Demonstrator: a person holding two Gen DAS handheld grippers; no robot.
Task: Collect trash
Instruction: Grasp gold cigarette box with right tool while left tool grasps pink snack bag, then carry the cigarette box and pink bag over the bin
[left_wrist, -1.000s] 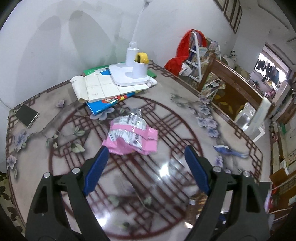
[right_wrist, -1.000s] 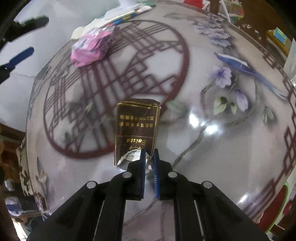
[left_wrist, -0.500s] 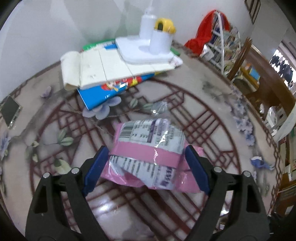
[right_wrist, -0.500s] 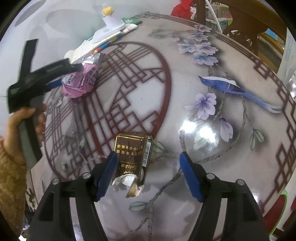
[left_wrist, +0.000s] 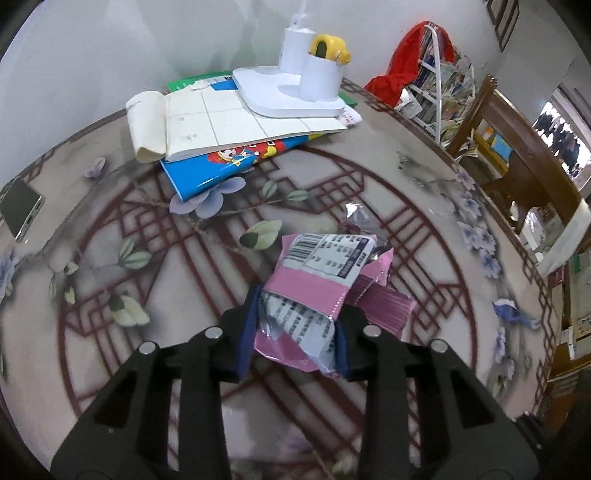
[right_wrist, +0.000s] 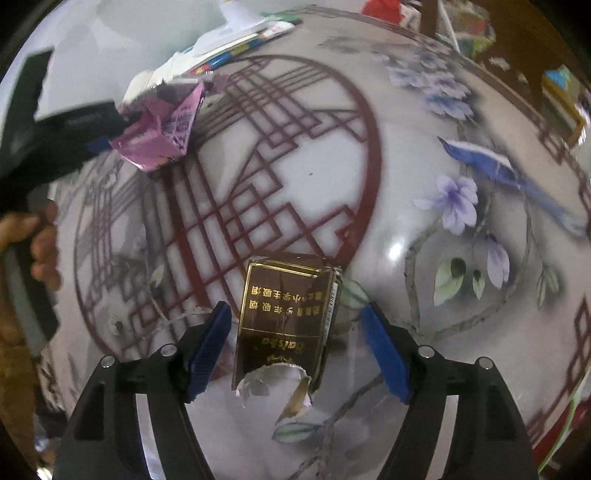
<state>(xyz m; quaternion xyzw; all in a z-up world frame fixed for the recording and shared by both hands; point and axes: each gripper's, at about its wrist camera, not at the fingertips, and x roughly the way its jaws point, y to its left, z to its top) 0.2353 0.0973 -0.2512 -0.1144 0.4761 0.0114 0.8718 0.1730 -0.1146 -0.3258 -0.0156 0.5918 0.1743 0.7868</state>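
— Round table (left_wrist: 424, 192) with red lattice and painted flowers; what's nearest?

— On the left, the left gripper (left_wrist: 295, 325) is clamped on a crumpled pink wrapper (left_wrist: 317, 280) over the tabletop. On the right, the right gripper (right_wrist: 295, 343) has its fingers spread wide around a brown cigarette pack (right_wrist: 288, 321) lying on the table, torn end toward the camera.

— Farther back?

— A phone (left_wrist: 20, 212) at the left edge, then stacked books (left_wrist: 229, 144) under a white lamp base (left_wrist: 291, 92), by the wall.

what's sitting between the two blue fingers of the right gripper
In the right wrist view, a torn brown-and-gold cigarette pack lies on the table between the open right gripper fingers, touching neither.
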